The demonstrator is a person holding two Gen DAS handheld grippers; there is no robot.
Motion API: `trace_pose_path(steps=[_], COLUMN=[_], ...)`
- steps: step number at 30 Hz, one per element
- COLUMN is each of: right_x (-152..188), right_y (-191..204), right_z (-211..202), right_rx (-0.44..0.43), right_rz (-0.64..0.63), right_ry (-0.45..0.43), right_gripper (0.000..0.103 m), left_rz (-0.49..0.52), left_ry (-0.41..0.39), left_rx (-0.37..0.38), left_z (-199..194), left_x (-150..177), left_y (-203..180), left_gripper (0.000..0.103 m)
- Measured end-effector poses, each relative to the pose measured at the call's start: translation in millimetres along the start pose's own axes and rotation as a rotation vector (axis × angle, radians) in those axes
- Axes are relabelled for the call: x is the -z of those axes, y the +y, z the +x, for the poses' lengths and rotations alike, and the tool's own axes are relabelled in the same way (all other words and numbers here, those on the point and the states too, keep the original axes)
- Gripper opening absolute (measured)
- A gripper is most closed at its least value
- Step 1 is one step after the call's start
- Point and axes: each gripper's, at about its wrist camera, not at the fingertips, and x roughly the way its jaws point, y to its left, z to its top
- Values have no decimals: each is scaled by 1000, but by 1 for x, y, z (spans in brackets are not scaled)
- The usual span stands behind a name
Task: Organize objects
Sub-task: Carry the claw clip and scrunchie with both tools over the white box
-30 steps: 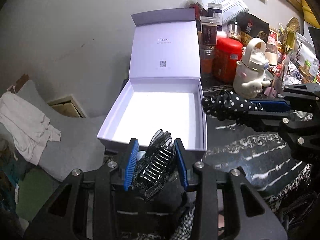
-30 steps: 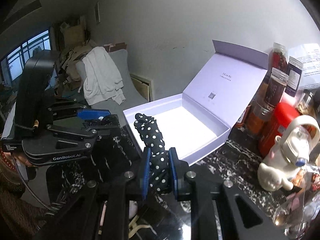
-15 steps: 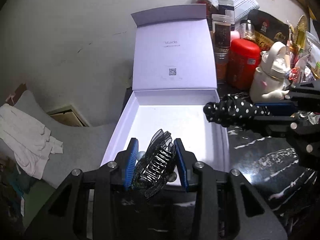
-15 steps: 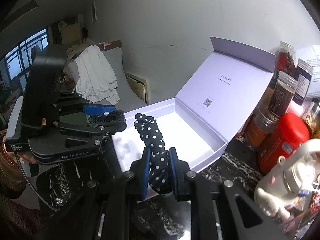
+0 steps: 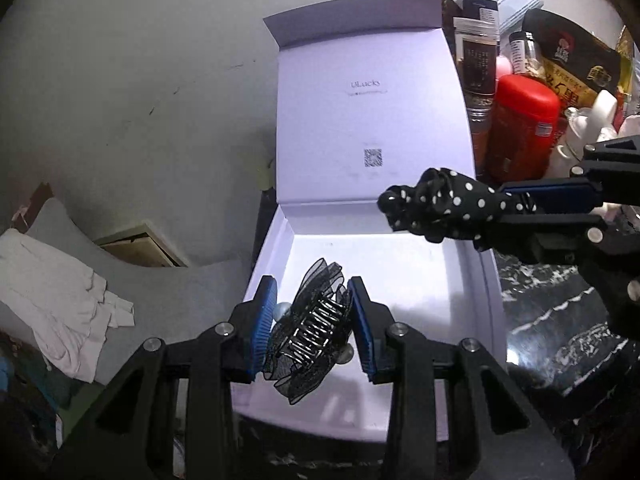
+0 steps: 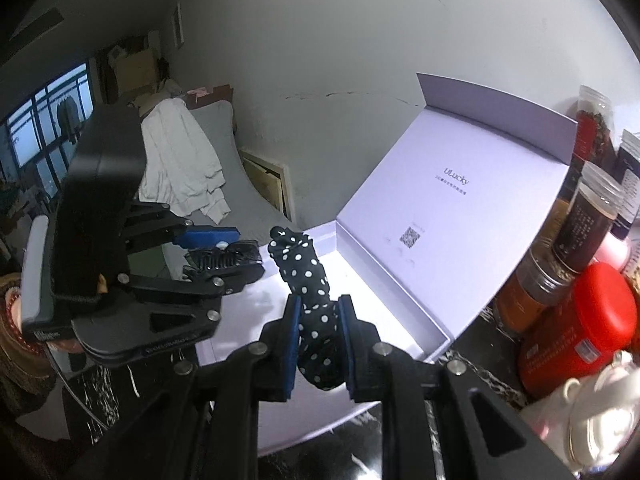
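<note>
The open pale lilac cardboard box (image 5: 472, 320) with its hinged lid standing upright at the back is the landmark here; it rests on a black marble-patterned tabletop (image 5: 560, 344); the left gripper (image 5: 312, 320), black with blue pads, hangs over the box's near left part, its jaws clamped on a black mesh hair clip (image 5: 312, 332) with a metal comb spring, which sits above the white box floor without touching it; the right gripper (image 6: 318, 338), of the same make, comes in over the box's right side, its jaws closed tight on a black fabric scrunchie with white polka dots (image 6: 308, 280); the free end of the scrunchie reaches out over the box's interior, in front of the lid; in the right wrist view the left gripper (image 6: 224, 250) shows to the left of the scrunchie, just apart from it; to the right of the box, near its lid, stand a red plastic canister (image 5: 520, 132) and several dark jars with clear lids (image 5: 478, 56); to the left of the box, beyond the table, a white cloth (image 6: 180, 168) lies draped over a grey cushion (image 6: 248, 196).
</note>
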Motion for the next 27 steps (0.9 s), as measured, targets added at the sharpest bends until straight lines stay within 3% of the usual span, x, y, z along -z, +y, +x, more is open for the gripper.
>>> trace_pose_path(steps=[8, 11, 15, 27], right_x=[-8, -3, 1, 12], right_y=[-13, -23, -34, -53], right_z=[25, 37, 50, 77], right_rx=[11, -18, 36, 43], right_rz=[37, 91, 106, 170], right_ry=[19, 23, 63, 139], right_gripper=[18, 18, 18, 18], left_rz=[-4, 17, -26, -28], left_ry=[40, 58, 90, 152], left_rx=[-16, -62, -11, -18], left_z=[37, 57, 80, 124], left_x=[-13, -9, -3, -1], left_y=[8, 5, 7, -3], left_gripper=[35, 35, 35, 35])
